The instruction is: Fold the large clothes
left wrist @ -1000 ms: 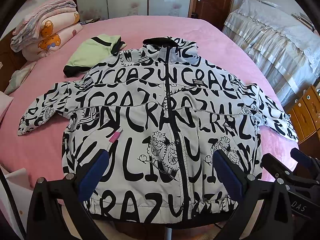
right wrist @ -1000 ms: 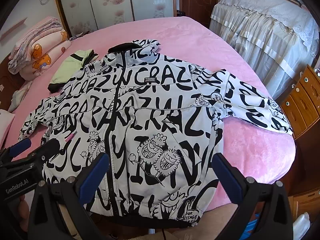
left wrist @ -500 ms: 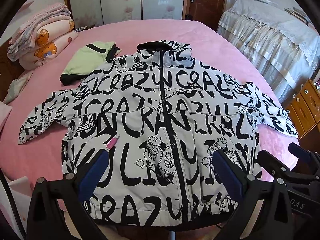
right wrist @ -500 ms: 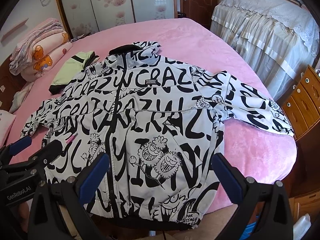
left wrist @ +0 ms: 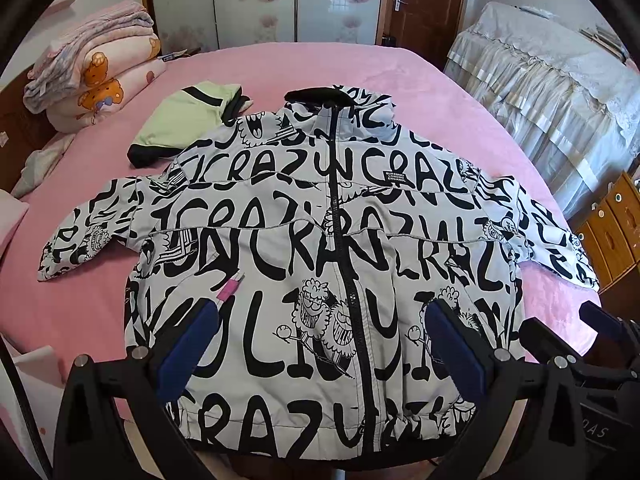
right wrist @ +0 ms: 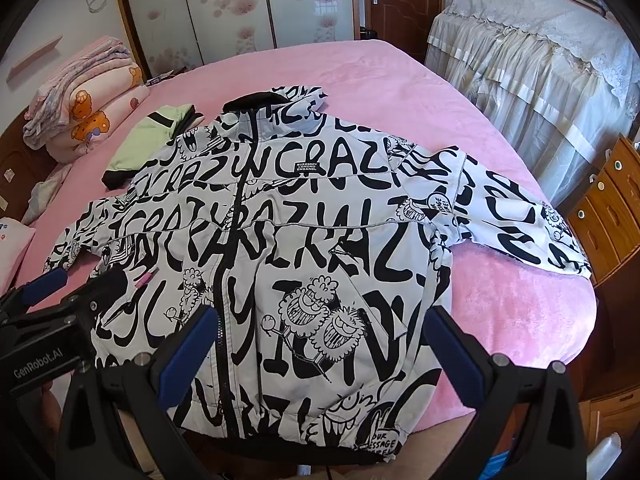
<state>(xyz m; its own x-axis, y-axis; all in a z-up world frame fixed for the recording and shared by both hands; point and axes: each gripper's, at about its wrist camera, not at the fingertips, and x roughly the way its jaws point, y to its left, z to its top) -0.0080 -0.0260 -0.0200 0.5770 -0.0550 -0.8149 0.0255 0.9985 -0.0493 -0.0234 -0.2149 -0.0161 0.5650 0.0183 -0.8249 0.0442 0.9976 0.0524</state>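
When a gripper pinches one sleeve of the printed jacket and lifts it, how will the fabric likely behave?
The jacket will probably go floppy: it lies flat with soft wrinkles, and its right sleeve droops over the bed edge. The smooth shell looks slick, so it may slip in a shallow pinch. The gathered hem and zipper likely add slight stiffness there.

Left gripper (left wrist: 320, 344) held level and low, fingers spread wide apart, blue pads (left wrist: 186, 346) facing each other — nothing between them. Right gripper (right wrist: 320, 348) the same: jaws wide, blue pads (right wrist: 454, 356) bare, gripping nothing. Side by side, near each other — each one's black body and blue tips showing at the edge of the other's view.
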